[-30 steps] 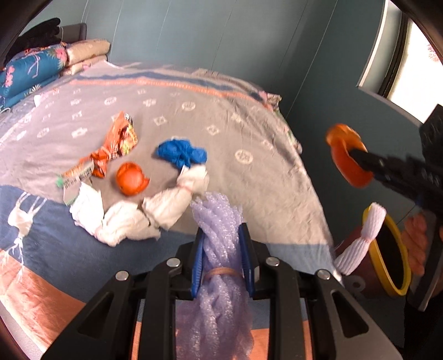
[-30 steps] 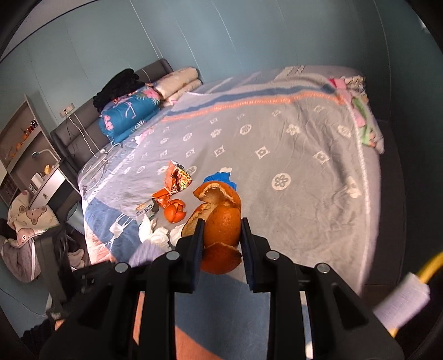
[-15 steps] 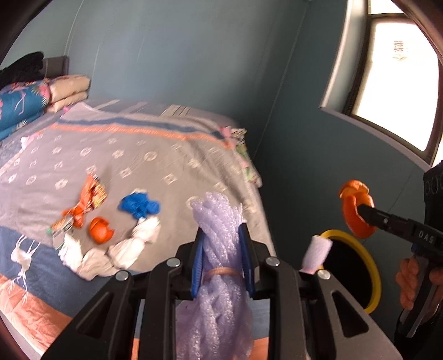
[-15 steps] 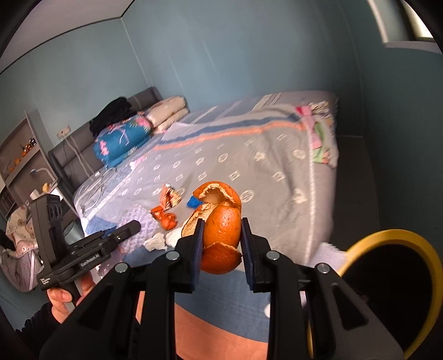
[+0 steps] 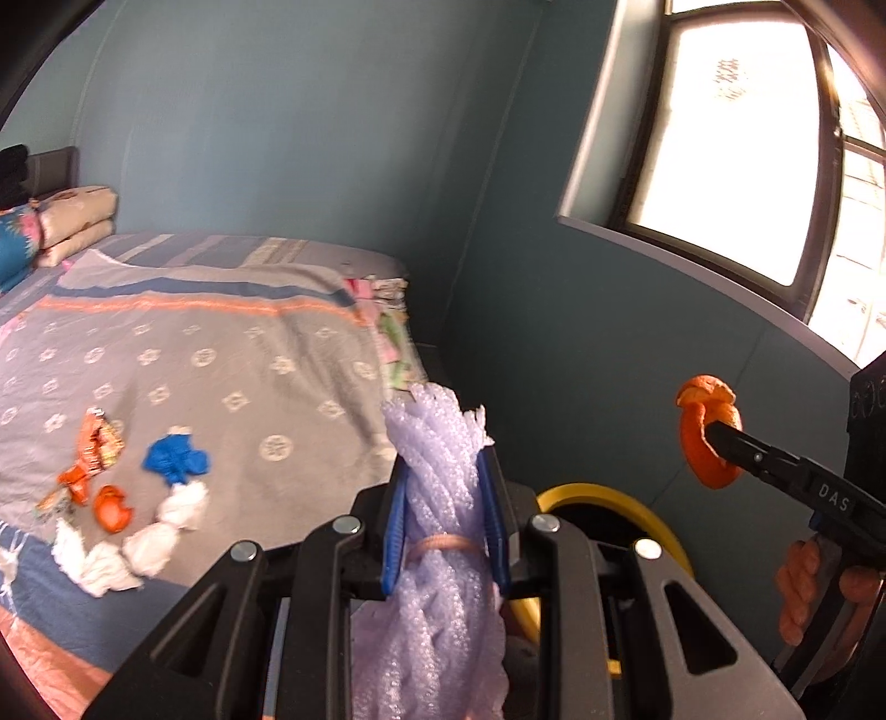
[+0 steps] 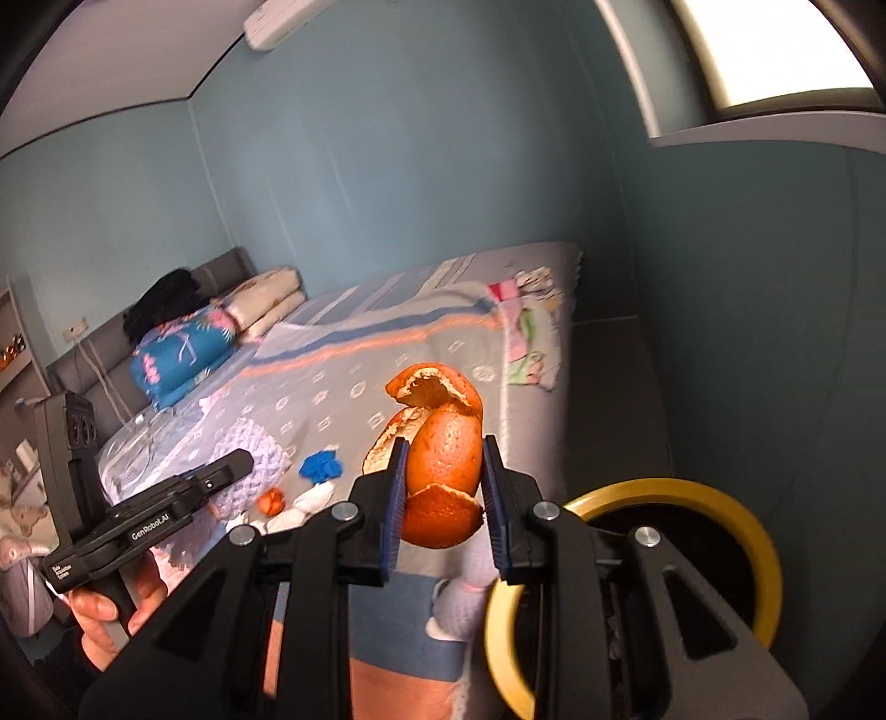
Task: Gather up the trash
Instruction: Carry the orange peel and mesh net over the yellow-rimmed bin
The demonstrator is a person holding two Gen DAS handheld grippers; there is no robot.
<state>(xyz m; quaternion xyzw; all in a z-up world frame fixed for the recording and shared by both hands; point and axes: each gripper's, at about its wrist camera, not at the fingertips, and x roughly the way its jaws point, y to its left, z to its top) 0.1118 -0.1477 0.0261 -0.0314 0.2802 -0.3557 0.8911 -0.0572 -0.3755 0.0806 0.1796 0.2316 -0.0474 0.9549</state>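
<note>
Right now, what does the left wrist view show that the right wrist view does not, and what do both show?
Only the left wrist view shows the orange snack wrapper on the bed. Only the right wrist view shows the white air conditioner and the left hand-held gripper from outside. Both show the purple foam net bundle, the orange peel, the crumpled blue glove and the yellow-rimmed trash bin.

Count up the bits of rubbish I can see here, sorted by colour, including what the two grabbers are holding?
Orange: 3, the orange peel held, a smaller peel and a snack wrapper on the bed
White: 2 tissue wads
Blue: 1 crumpled wad
Purple: 1 foam net held
Total: 7
</note>
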